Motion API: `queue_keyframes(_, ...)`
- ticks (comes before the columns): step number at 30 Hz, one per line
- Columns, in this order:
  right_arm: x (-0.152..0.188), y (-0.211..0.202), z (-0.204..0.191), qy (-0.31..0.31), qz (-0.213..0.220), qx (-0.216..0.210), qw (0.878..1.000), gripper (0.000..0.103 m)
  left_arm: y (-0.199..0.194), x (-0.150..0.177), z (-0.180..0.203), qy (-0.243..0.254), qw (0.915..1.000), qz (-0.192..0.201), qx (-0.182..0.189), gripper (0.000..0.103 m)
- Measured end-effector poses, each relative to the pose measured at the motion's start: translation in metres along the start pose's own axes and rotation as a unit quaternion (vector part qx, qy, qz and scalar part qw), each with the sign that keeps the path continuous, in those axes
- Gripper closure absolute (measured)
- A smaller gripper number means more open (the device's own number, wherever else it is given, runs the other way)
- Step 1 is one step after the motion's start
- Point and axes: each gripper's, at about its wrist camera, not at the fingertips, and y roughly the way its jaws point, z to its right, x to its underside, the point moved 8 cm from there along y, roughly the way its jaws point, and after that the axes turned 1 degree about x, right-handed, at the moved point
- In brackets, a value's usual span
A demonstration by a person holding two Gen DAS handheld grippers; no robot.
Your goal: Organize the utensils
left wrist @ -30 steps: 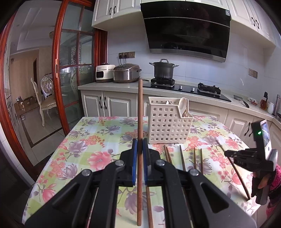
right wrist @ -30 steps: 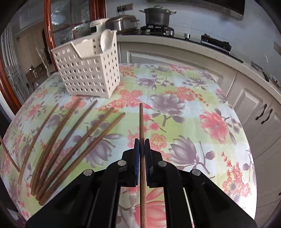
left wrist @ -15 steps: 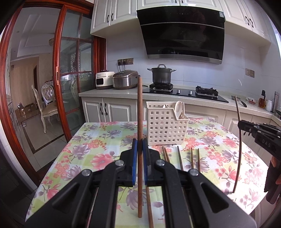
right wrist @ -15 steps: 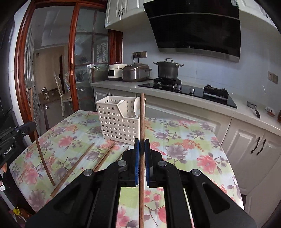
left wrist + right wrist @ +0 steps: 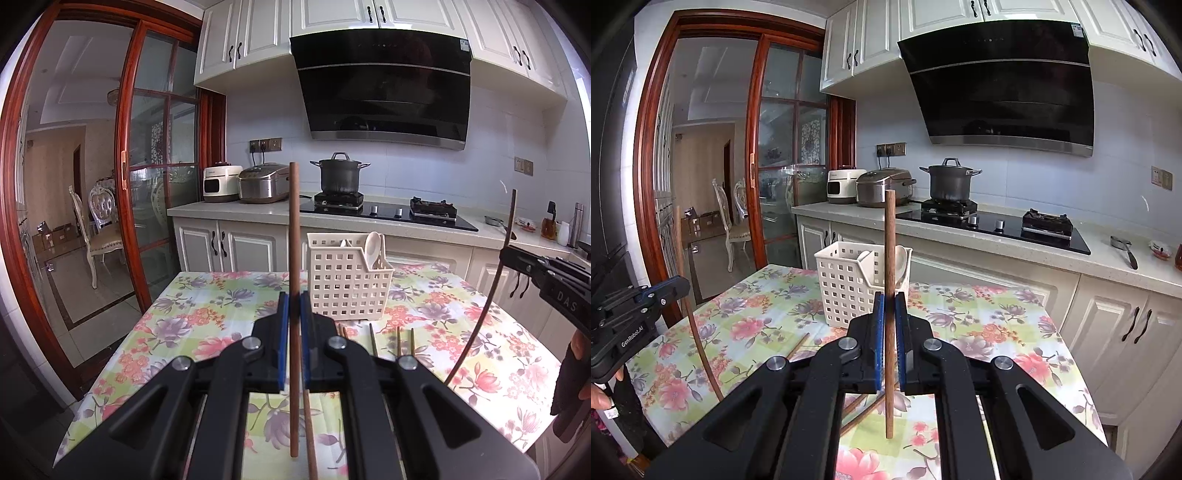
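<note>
Kitchen cabinets and a black range hood (image 5: 384, 92) fill the back wall, with a dark pot (image 5: 340, 177) on the hob and two rice cookers (image 5: 243, 182) on the counter to its left. Nearer stands a table (image 5: 192, 325) under a flowered cloth.

On the cloth sits a white slotted basket (image 5: 343, 284), upright, with a pale spoon (image 5: 373, 245) leaning in its right-hand corner. Just in front of the basket several chopsticks (image 5: 373, 338) lie loose, side by side, their far tips pointing toward it; more of them show under the right gripper (image 5: 890, 328) in its own view.

Each gripper pinches one brown chopstick — both sticks held nearly upright, clear of the cloth. The left gripper (image 5: 291, 325) has its blue pads pressed against its chopstick (image 5: 294, 240) somewhat below the middle, so the top rises past the counter edge and the bottom end hangs over the table. The right one clamps its chopstick (image 5: 890, 251) the same way, the stick crossing in front of the basket in that view.

From the left camera, the right gripper shows at the right edge (image 5: 546, 280) with its stick bowed by the lens; a gloved hand (image 5: 576, 373) grips the handle below. From the right camera, the left gripper sits at the left edge (image 5: 635, 314) — its stick standing over the table's near corner.
</note>
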Motion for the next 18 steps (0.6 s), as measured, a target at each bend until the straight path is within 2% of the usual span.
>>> queue_keyframes(12,-0.008,0.003,-0.011,-0.007,0.006,-0.011,1.0,0.096,0.011,-0.01,0.011,0.011,0.9999,0.004,0.005,0.097)
queue_keyframes(18,-0.017,0.012,-0.016,0.003,0.012,-0.017,1.0,0.096,0.025,-0.023,0.014,-0.006,0.9999,0.004,0.01,0.097)
